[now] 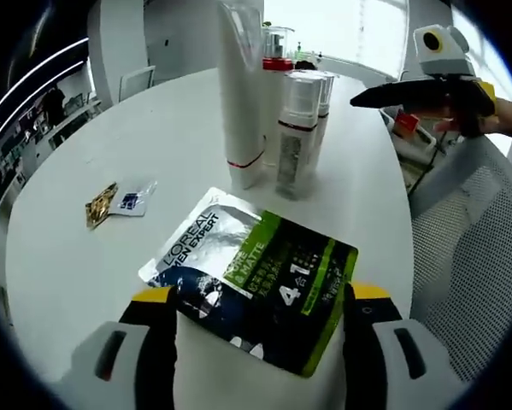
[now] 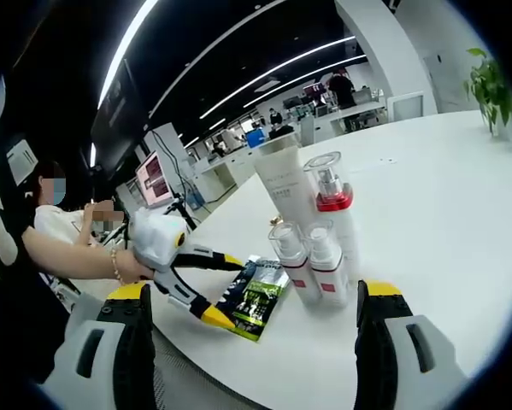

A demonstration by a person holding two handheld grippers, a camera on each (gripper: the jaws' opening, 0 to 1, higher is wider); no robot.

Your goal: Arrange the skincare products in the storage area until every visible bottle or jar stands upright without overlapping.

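Note:
A flat L'Oreal Men Expert sachet [image 1: 256,278] lies on the white round table [image 1: 179,137], between the wide-apart jaws of my left gripper [image 1: 260,293], which is open. Behind it stand a tall white tube [image 1: 241,102], a pump bottle with a red collar [image 1: 277,64] and two small clear pump bottles [image 1: 297,132], all upright and close together. In the right gripper view the tube [image 2: 285,179], red-collared bottle [image 2: 332,205], small bottles [image 2: 291,256] and sachet [image 2: 256,299] lie ahead of my open right gripper [image 2: 256,295]. The left gripper [image 2: 224,289] straddles the sachet's edge.
Two small wrappers [image 1: 119,203], one gold and one white, lie on the table's left part. A mesh chair [image 1: 469,248] stands at the table's right edge. The right gripper [image 1: 392,94] hovers beyond the bottles. A potted plant [image 2: 491,85] stands far off.

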